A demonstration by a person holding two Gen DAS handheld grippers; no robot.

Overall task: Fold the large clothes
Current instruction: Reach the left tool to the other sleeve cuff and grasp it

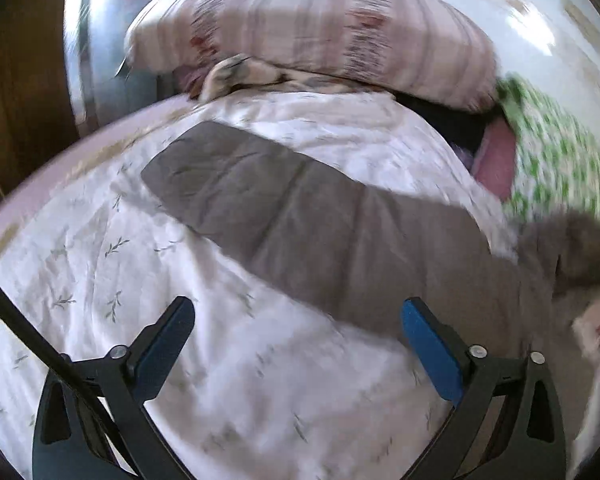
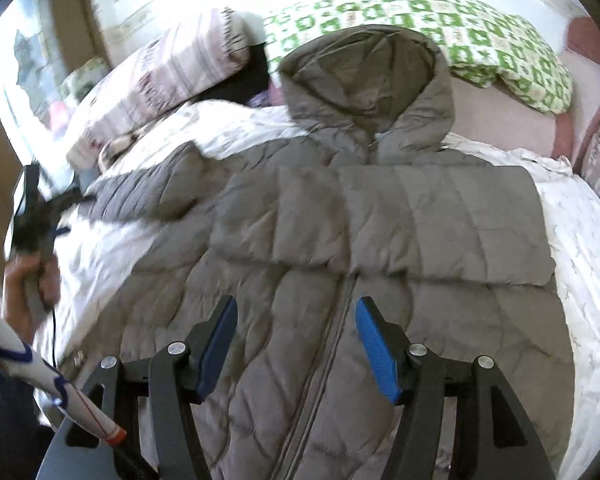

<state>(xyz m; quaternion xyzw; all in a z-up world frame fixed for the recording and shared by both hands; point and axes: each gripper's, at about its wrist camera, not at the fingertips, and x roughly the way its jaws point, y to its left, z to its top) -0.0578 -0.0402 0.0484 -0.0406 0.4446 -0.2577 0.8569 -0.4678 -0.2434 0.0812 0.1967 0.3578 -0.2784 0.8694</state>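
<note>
A grey hooded puffer jacket (image 2: 300,248) lies front up on the bed, zipper (image 2: 332,344) down its middle and hood (image 2: 368,88) toward the pillows. One sleeve (image 2: 440,220) is folded across the chest. The other sleeve (image 1: 300,216) lies stretched out flat over the white quilt. My left gripper (image 1: 296,306) hovers open at the near edge of that stretched sleeve, nothing between its blue pads. It also shows blurred at the far left of the right wrist view, held in a hand (image 2: 24,280). My right gripper (image 2: 297,302) stands open above the jacket's lower front, astride the zipper, holding nothing.
A white leaf-print quilt (image 1: 100,260) covers the bed. A pink striped pillow (image 1: 312,28) and a green patterned pillow (image 2: 480,28) lie at the head. Brown wooden furniture (image 1: 20,80) stands beside the bed. A person's white sleeve (image 2: 40,368) crosses the lower left.
</note>
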